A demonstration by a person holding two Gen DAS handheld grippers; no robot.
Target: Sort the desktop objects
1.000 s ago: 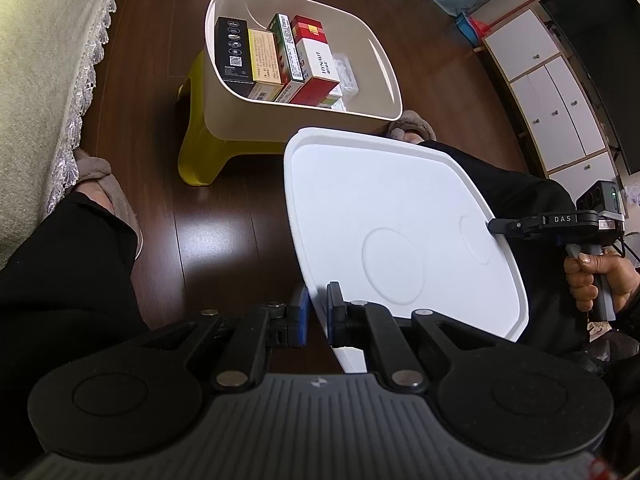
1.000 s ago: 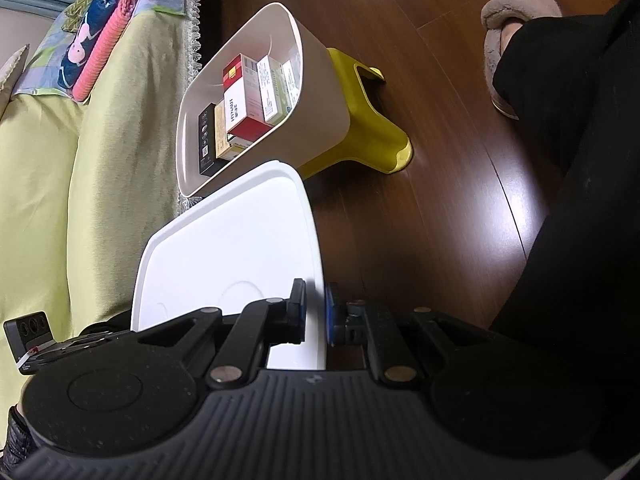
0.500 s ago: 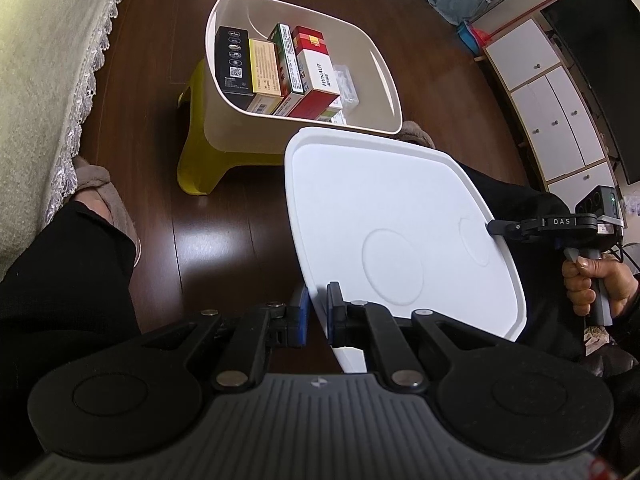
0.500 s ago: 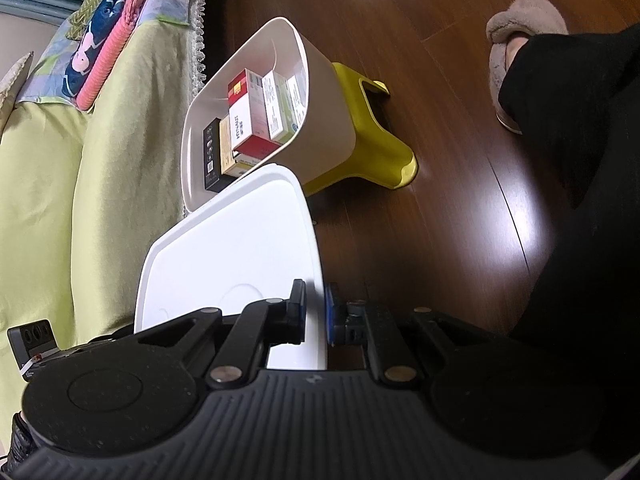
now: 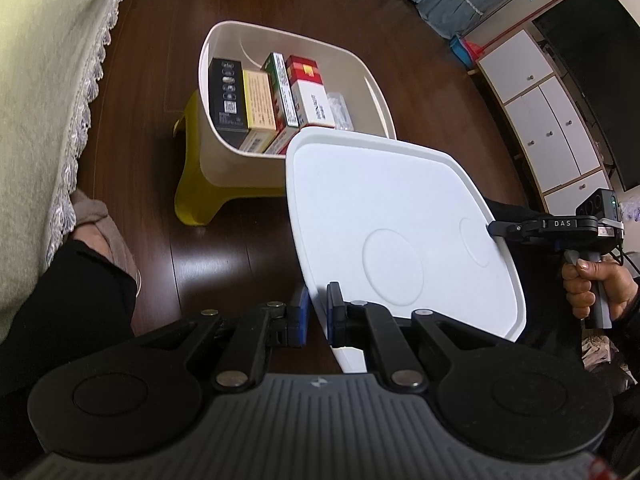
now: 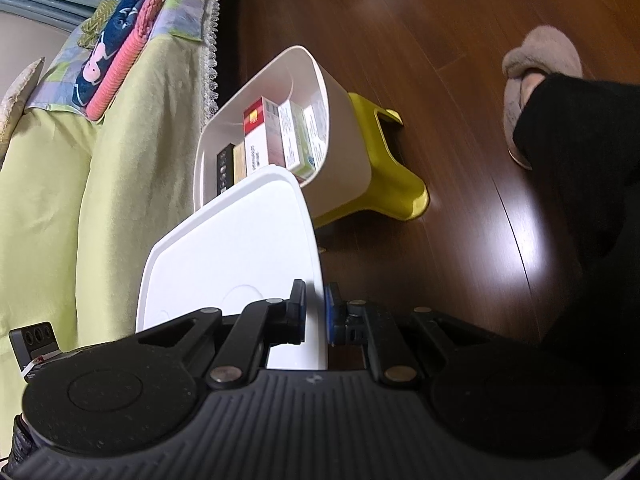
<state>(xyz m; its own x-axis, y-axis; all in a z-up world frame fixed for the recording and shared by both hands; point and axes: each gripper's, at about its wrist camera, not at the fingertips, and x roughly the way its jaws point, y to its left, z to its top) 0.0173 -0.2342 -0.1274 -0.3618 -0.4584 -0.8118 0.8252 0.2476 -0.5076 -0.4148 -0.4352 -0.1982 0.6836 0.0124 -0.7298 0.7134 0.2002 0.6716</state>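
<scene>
A flat white lid [image 5: 392,208] hangs in the air between both grippers. My left gripper [image 5: 317,312] is shut on its near edge. My right gripper [image 6: 316,312] is shut on the opposite edge of the white lid [image 6: 236,248]; from the left wrist view that right gripper [image 5: 494,229] shows at the lid's right side, held by a hand [image 5: 592,284]. Beyond the lid stands a cream storage bin [image 5: 224,40] holding several upright boxes [image 5: 276,96]. The lid's far corner overlaps the storage bin [image 6: 344,132] near its rim.
The bin rests on a yellow stool [image 5: 192,196] on dark wood floor. A green-covered sofa [image 6: 60,184] runs along one side. A person's black-trousered legs and a slipper [image 6: 536,68] flank the stool. White cabinets [image 5: 548,120] and a TV stand at the right.
The lid, held by both grippers, has moved toward the bin; its far corner now overlaps the bin's near rim, where before a gap showed.
</scene>
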